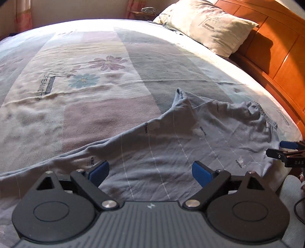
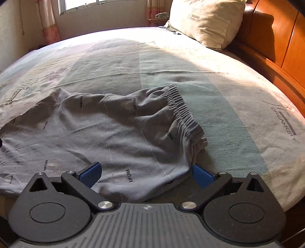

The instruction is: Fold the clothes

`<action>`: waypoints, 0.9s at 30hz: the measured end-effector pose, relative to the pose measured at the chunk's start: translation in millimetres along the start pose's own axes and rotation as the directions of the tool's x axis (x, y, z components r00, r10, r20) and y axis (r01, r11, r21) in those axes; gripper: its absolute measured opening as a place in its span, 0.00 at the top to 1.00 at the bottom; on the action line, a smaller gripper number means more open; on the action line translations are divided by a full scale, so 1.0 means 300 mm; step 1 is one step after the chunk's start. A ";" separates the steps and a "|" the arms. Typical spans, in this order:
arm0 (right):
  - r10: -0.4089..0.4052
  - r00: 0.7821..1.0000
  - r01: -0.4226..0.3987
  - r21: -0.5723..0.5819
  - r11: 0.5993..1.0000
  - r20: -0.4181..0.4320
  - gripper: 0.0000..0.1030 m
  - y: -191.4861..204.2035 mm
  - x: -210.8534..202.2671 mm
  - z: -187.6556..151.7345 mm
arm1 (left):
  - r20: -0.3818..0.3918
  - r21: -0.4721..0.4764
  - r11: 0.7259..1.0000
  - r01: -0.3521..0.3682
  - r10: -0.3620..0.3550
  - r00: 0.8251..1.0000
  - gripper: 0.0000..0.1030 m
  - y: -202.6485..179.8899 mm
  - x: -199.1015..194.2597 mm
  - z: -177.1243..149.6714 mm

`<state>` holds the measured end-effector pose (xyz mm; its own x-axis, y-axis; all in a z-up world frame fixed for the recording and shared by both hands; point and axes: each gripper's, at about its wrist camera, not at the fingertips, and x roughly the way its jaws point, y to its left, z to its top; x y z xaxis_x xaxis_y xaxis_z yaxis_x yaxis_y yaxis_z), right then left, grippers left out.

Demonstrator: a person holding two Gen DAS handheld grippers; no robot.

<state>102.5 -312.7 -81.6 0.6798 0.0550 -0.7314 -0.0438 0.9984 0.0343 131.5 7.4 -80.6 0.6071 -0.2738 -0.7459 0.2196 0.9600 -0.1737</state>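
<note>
My left gripper (image 1: 150, 172) hangs over the near edge of the bed, its blue pads spread wide with nothing between them. Below it lies the grey-blue pair of trousers (image 1: 171, 137), spread crumpled across the near part of the bedsheet (image 1: 95, 106), with thin pale stripes and small dark lettering on the cloth. One leg runs off low to the left along the mattress edge; a pointed fold stands up near the middle.

My right gripper (image 2: 145, 174) is likewise open, its pads straddling the near corner of the trousers (image 2: 114, 137) at the waist end. The right pad sits just beside the gathered cloth below the elastic waistband (image 2: 183, 112); I cannot tell whether it touches. From the left wrist camera I see the right gripper (image 1: 286, 150) at the far right margin, at the trousers' edge.

Beyond the garment the sheet lies open and bare, wrinkled, sunlit towards the far side. A pillow (image 2: 207, 21) leans at the far right corner against the wooden headboard (image 2: 276, 38), which follows the right edge of the bed. A window (image 2: 91, 5) with curtains stands behind the far edge.
</note>
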 end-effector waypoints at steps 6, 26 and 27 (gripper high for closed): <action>0.054 0.999 -0.054 -0.066 0.996 -0.003 0.00 0.124 0.040 0.001 | -0.004 0.125 0.988 -0.096 0.097 0.995 0.09 -0.120 -0.002 -0.062; 0.111 0.984 -0.107 -0.042 0.993 0.139 0.00 0.182 0.065 -0.107 | 0.036 -0.015 0.983 -0.184 0.185 0.982 0.03 -0.102 -0.096 -0.249; 0.111 0.983 -0.106 -0.037 0.994 0.144 0.00 0.182 0.065 -0.108 | 0.043 -0.032 0.982 -0.187 0.188 0.981 0.03 -0.093 -0.109 -0.248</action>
<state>89.5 -257.5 -116.1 0.7692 0.1658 -0.6171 -0.1433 0.9859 0.0864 48.7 -6.1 -99.2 0.6696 -0.0906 -0.7372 0.0778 0.9956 -0.0517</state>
